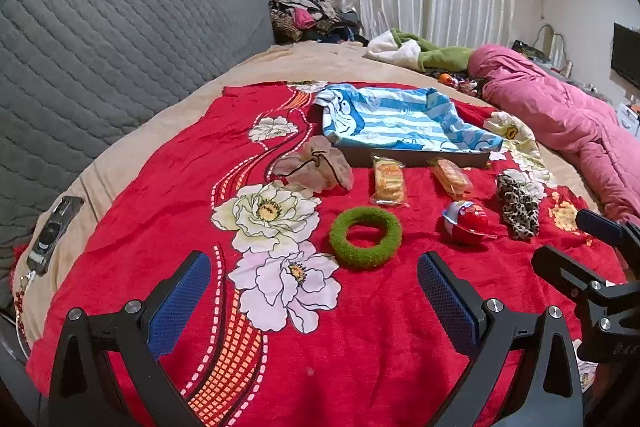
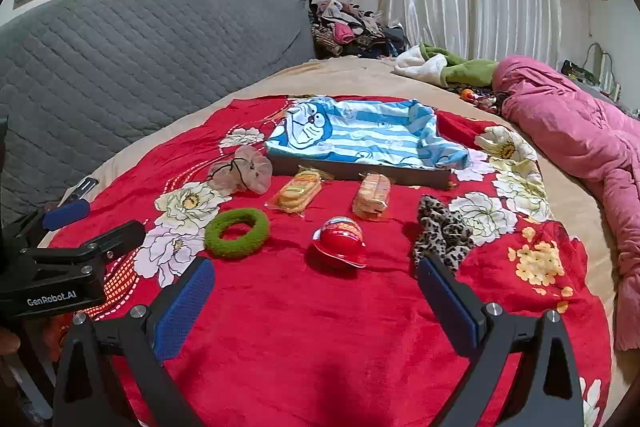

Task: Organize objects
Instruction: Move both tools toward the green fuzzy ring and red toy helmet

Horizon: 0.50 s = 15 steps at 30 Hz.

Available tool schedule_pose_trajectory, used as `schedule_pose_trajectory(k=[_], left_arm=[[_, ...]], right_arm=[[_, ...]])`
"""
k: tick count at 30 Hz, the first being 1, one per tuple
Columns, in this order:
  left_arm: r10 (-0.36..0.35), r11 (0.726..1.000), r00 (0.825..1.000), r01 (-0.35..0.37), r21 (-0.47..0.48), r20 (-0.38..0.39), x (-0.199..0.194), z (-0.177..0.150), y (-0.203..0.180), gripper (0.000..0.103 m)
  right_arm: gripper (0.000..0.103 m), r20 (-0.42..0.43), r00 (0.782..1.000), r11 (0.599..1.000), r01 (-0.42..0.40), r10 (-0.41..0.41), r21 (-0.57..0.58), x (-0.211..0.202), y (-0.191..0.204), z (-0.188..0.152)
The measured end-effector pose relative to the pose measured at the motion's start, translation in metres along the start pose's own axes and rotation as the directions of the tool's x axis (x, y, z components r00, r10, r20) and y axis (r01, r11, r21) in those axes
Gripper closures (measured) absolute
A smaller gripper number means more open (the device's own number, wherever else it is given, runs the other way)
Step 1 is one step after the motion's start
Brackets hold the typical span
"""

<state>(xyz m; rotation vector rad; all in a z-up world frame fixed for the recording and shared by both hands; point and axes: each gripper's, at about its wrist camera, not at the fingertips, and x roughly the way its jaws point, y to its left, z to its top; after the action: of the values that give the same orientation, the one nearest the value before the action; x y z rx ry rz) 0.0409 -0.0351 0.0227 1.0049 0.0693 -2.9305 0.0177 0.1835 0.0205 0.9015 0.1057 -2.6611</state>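
On a red flowered blanket [image 1: 360,327] lie a green fuzzy ring [image 1: 365,237] [image 2: 237,233], a red egg-shaped toy [image 1: 466,223] [image 2: 340,241], a leopard scrunchie [image 1: 518,205] [image 2: 440,233], a beige sheer scrunchie [image 1: 316,167] [image 2: 242,171] and two cracker packets [image 1: 388,183] [image 1: 452,177] [image 2: 298,191] [image 2: 372,197]. Behind them stands a dark tray [image 1: 416,157] [image 2: 360,171] lined with a blue striped cartoon cloth [image 1: 400,121] [image 2: 360,137]. My left gripper [image 1: 314,281] is open, just short of the green ring. My right gripper [image 2: 314,287] is open, just short of the red toy.
A grey quilted headboard [image 1: 120,39] runs along the left. A pink duvet [image 1: 560,115] [image 2: 580,131] lies at the right, green and white clothes [image 1: 420,49] behind it. A phone [image 1: 54,227] rests on the beige sheet at the left edge.
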Motion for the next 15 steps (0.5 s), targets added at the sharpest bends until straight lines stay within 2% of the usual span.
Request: schedule_pose_trajectory(k=[15], left_arm=[[0.001, 1.000, 0.999, -0.001, -0.002, -0.032, 0.020, -0.003, 0.000, 0.000]], right_arm=[[0.001, -0.013, 1.000, 1.000, 0.011, -0.012, -0.024, 0.013, 0.007, 0.000]])
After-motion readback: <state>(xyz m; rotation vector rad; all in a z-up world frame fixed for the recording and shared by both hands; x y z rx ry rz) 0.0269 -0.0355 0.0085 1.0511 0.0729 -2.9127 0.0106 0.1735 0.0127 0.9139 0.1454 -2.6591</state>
